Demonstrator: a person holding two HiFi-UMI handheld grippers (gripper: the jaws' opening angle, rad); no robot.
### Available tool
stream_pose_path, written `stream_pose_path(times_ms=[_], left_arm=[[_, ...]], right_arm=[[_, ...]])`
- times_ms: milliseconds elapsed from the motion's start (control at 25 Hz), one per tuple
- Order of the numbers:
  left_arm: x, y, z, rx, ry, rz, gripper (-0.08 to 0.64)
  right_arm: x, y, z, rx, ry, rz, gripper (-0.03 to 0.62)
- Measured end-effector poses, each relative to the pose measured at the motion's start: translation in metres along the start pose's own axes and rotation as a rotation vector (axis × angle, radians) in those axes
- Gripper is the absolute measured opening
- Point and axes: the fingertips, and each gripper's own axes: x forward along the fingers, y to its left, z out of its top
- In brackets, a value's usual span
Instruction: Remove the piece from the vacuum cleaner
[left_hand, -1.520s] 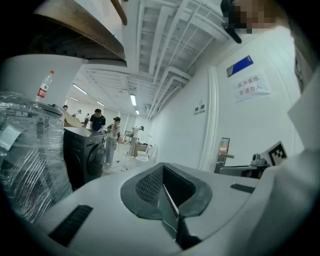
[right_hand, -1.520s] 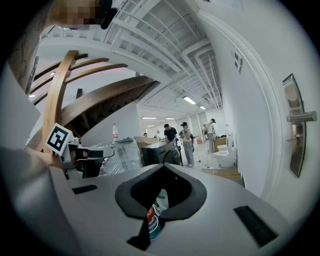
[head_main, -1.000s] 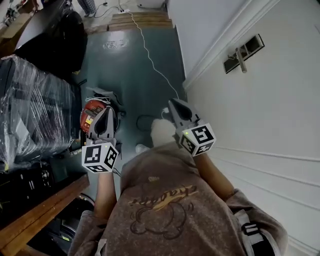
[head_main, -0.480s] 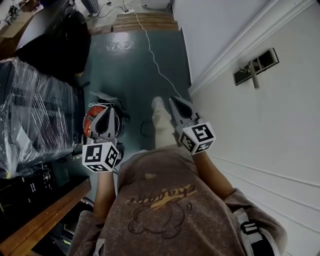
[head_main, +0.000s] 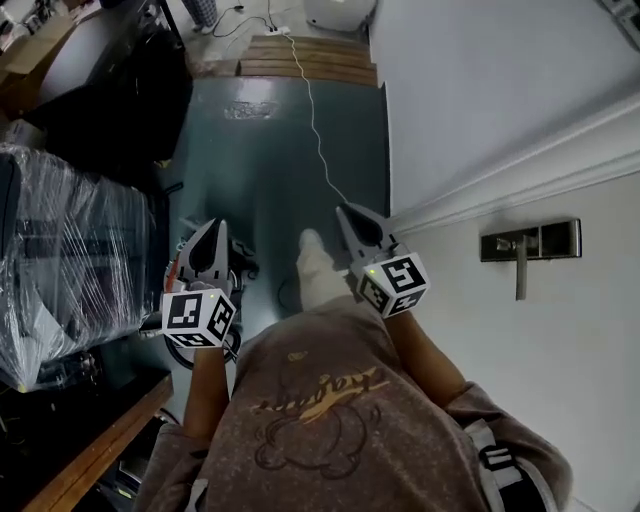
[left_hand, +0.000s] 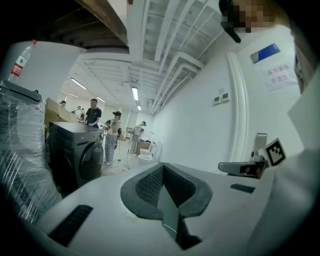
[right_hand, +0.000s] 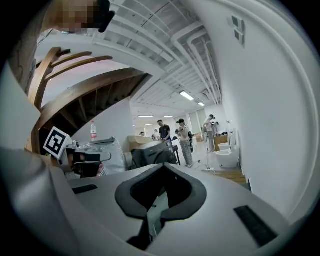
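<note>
The red-and-black vacuum cleaner (head_main: 176, 268) stands on the dark floor at the left, and only slivers of it show. In the head view my left gripper (head_main: 217, 229) hangs right above it and covers most of it, jaws shut and empty. My right gripper (head_main: 346, 211) is held level with it, to the right of a white-socked foot (head_main: 314, 266), also shut with nothing in it. Both gripper views look out level over the room, and neither shows the vacuum. The left gripper view shows shut pads (left_hand: 150, 186) and the right gripper (left_hand: 244, 168) beside it.
A plastic-wrapped appliance (head_main: 70, 250) and a dark washing machine (head_main: 110, 80) line the left side. A wooden bench edge (head_main: 95, 455) is at the lower left. A white cable (head_main: 322, 150) runs over the floor to a wooden step (head_main: 310, 58). A white wall with a handle (head_main: 520, 255) is on the right.
The person has stepped forward: the foot swung ahead, the floor and wall handle slid down the view. The vacuum has come under the left gripper. Both grippers stayed shut.
</note>
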Motion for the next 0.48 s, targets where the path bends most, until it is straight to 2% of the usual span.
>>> stream_pose_path(times_ms=[240,480], left_arm=[[0.081,0.022,0.045,-0.019,-0.032,0.098,0.002],[0.134,0.038,0.063,-0.025,-0.052,0.186,0.002]], right_arm=[[0.081,-0.056,0.052,-0.027,0.015,0.114,-0.002],[0.138,-0.098,0.059,-0.046,0.046,0.194,-0.002]])
